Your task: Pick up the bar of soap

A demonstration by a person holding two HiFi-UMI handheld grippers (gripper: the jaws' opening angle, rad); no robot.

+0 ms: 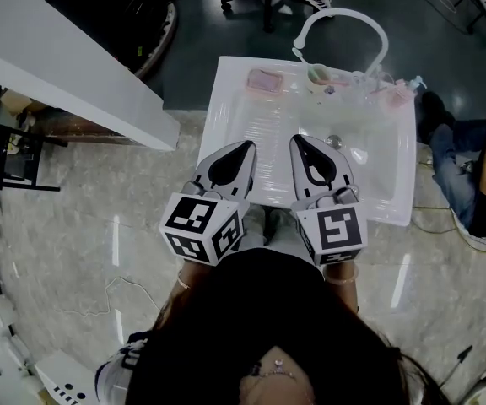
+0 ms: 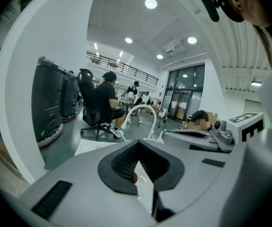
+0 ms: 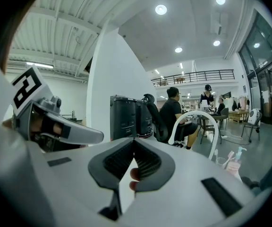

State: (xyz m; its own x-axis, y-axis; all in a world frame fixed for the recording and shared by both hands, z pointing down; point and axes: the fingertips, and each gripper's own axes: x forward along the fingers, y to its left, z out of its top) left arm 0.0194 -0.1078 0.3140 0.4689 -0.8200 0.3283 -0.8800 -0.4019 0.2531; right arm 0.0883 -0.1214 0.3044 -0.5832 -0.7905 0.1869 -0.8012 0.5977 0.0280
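Observation:
The pink bar of soap (image 1: 264,80) lies at the back left corner of the white sink (image 1: 223,108). Both grippers hover side by side over the sink's front half, well short of the soap. My left gripper (image 1: 249,145) is shut, its tips meeting with nothing between them (image 2: 139,142). My right gripper (image 1: 297,140) is also shut and empty (image 3: 134,140). A small pink patch shows through the narrow gap under each pair of jaws; I cannot tell what it is.
A white arched faucet (image 1: 344,19) rises behind the sink, with a cup (image 1: 319,74) and pink toiletries (image 1: 395,91) beside it. The drain (image 1: 334,141) lies right of centre. A white counter (image 1: 66,66) runs along the left. A seated person (image 1: 471,167) is on the right.

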